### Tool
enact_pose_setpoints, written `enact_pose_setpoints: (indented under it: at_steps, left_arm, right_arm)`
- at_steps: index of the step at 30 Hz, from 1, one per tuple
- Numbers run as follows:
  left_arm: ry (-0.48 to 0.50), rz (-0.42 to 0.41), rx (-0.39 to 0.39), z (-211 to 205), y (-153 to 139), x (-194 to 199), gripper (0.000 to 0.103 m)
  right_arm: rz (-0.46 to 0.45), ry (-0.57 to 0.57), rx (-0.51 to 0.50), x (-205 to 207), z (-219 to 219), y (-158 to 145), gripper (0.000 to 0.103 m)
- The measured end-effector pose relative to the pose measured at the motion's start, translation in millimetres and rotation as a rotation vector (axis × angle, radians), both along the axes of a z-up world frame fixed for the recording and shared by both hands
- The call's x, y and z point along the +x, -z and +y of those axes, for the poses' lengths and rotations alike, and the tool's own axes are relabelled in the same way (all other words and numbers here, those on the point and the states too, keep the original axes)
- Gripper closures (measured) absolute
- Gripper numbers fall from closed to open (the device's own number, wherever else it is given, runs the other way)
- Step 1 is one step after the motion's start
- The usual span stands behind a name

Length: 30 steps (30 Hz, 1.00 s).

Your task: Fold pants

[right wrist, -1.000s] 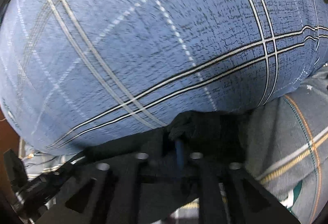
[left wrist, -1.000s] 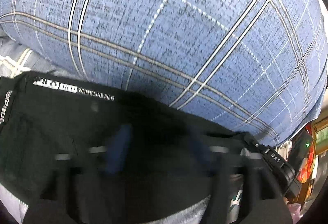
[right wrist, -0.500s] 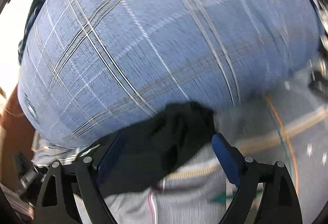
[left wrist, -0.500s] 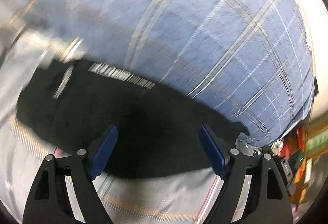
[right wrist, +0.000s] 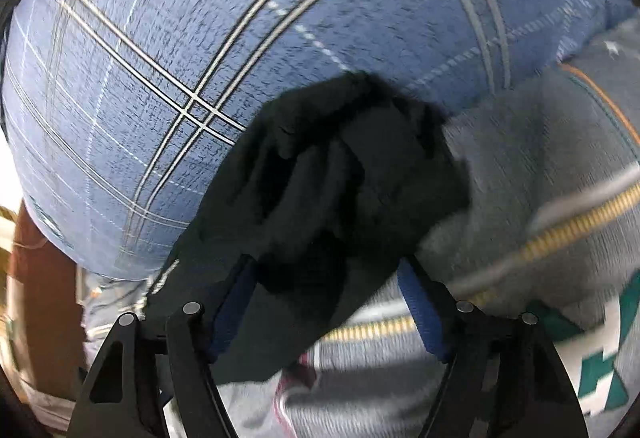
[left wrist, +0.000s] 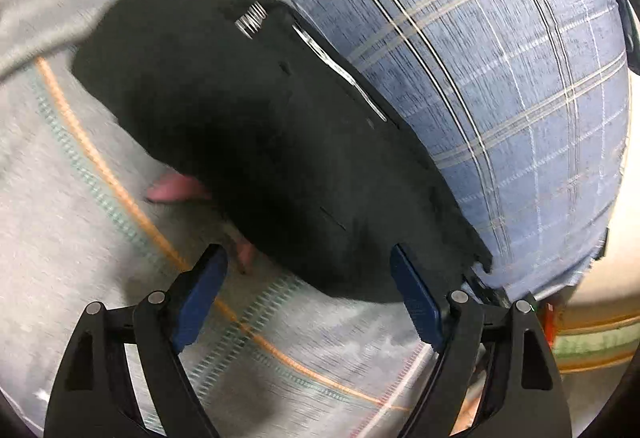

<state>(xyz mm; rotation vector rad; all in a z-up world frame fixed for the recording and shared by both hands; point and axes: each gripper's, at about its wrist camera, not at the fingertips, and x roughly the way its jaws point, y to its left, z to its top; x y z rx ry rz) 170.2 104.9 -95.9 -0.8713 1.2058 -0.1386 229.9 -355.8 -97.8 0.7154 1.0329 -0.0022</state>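
The black pants (left wrist: 272, 141) lie folded on the grey patterned bedding (left wrist: 72, 230), against a blue plaid pillow (left wrist: 500, 49). White lettering runs along their waistband edge. My left gripper (left wrist: 310, 278) is open and empty, just short of the pants' near edge. In the right wrist view the pants (right wrist: 340, 189) are a bunched black heap. My right gripper (right wrist: 328, 290) is open, with the near end of the cloth lying loose between its blue pads.
The plaid pillow (right wrist: 200, 37) fills the far side of both views. The grey bedding (right wrist: 540, 177) has orange, yellow and teal stripes. A brown edge (right wrist: 36, 298) and clutter show at the lower left of the right wrist view.
Both grippers were shut on the pants a second ago. Both have opened, let go and drawn back. The pants now lie on the bedding.
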Motion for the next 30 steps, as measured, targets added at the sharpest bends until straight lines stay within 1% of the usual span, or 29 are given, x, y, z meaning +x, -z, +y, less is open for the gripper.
enact_pose_setpoints:
  at_steps: [1, 3, 5, 6, 7, 8, 9, 11, 13, 16, 17, 19, 20, 21, 22, 23, 24, 25, 26, 27, 28, 29, 30]
  left_arm:
    - [0.015, 0.002, 0.01, -3.2, -1.7, 1.3, 0.02]
    - [0.055, -0.006, 0.049, -18.5, -5.6, 4.9, 0.02]
    - [0.083, -0.016, 0.056, -25.2, -8.4, 6.4, 0.02]
    - [0.1, -0.02, 0.055, -30.7, -9.8, 6.3, 0.02]
    - [0.11, -0.023, 0.055, -34.0, -12.1, 5.2, 0.02]
    - [0.118, -0.025, 0.057, -38.1, -12.3, 6.3, 0.019]
    - [0.127, -0.032, 0.064, -40.7, -15.7, 6.1, 0.019]
    - [0.14, -0.049, 0.079, -46.2, -21.5, 5.6, 0.019]
    - [0.154, -0.072, 0.091, -52.0, -30.3, 5.6, 0.019]
    - [0.172, -0.086, 0.105, -60.5, -37.5, 5.7, 0.019]
    - [0.179, -0.088, 0.106, -62.6, -38.0, 5.1, 0.019]
    - [0.196, -0.089, 0.112, -69.4, -38.1, 6.0, 0.019]
    - [0.202, -0.089, 0.116, -71.2, -37.3, 5.9, 0.019]
    - [0.208, -0.091, 0.121, -72.8, -37.0, 4.7, 0.019]
    - [0.213, -0.094, 0.125, -73.1, -36.7, 3.4, 0.019]
    - [0.216, -0.097, 0.13, -74.8, -36.3, 3.8, 0.019]
    - [0.219, -0.103, 0.137, -77.7, -35.4, 5.5, 0.019]
    - [0.218, -0.107, 0.143, -80.7, -34.9, 7.4, 0.019]
    - [0.219, -0.112, 0.148, -81.6, -35.2, 7.4, 0.019]
    - [0.219, -0.119, 0.152, -83.4, -35.9, 8.0, 0.019]
    - [0.218, -0.123, 0.153, -84.4, -36.5, 8.2, 0.019]
    - [0.218, -0.128, 0.153, -85.9, -37.7, 8.1, 0.019]
    - [0.222, -0.138, 0.16, -89.9, -40.2, 8.9, 0.019]
  right_arm:
    - [0.002, -0.002, -0.011, 8.4, 3.8, 1.0, 0.035]
    - [0.008, 0.009, -0.04, 18.9, 10.7, 5.3, 0.045]
    - [0.016, 0.018, -0.076, 21.3, 14.5, 6.9, 0.064]
    - [0.022, 0.022, -0.08, 21.3, 14.9, 8.0, 0.071]
    - [0.025, 0.025, -0.066, 20.9, 13.9, 8.9, 0.083]
    - [0.023, 0.024, -0.039, 20.3, 13.2, 9.5, 0.09]
    - [0.021, 0.024, -0.03, 18.9, 13.6, 10.3, 0.093]
    - [0.018, 0.021, -0.044, 12.3, 9.2, 0.8, 0.094]
    - [0.023, 0.039, -0.047, 2.9, 9.8, -13.5, 0.094]
    - [0.055, 0.098, -0.005, -20.3, 5.1, -34.6, 0.094]
    - [0.076, 0.129, 0.015, -35.5, 2.6, -42.1, 0.094]
    - [0.086, 0.152, 0.039, -61.6, -1.0, -49.7, 0.094]
    - [0.092, 0.17, 0.052, -74.1, -1.3, -51.8, 0.093]
    - [0.093, 0.182, 0.053, -81.0, -1.1, -52.3, 0.088]
    - [0.094, 0.201, 0.045, -85.8, -1.6, -51.9, 0.086]
    - [0.077, 0.214, 0.035, -85.5, -4.7, -50.8, 0.079]
    - [0.042, 0.197, 0.016, -77.1, -8.4, -49.0, 0.069]
    - [0.013, 0.182, -0.007, -70.9, -15.9, -48.6, 0.047]
    - [-0.032, 0.174, -0.067, -64.7, -21.0, -49.5, 0.036]
    - [-0.063, 0.161, -0.12, -60.1, -28.1, -50.0, 0.036]
    - [-0.057, 0.144, -0.162, -52.0, -33.6, -46.8, 0.038]
    - [-0.043, 0.147, -0.159, -50.3, -42.6, -45.1, 0.037]
    - [-0.066, 0.145, -0.109, -54.6, -51.5, -47.0, 0.036]
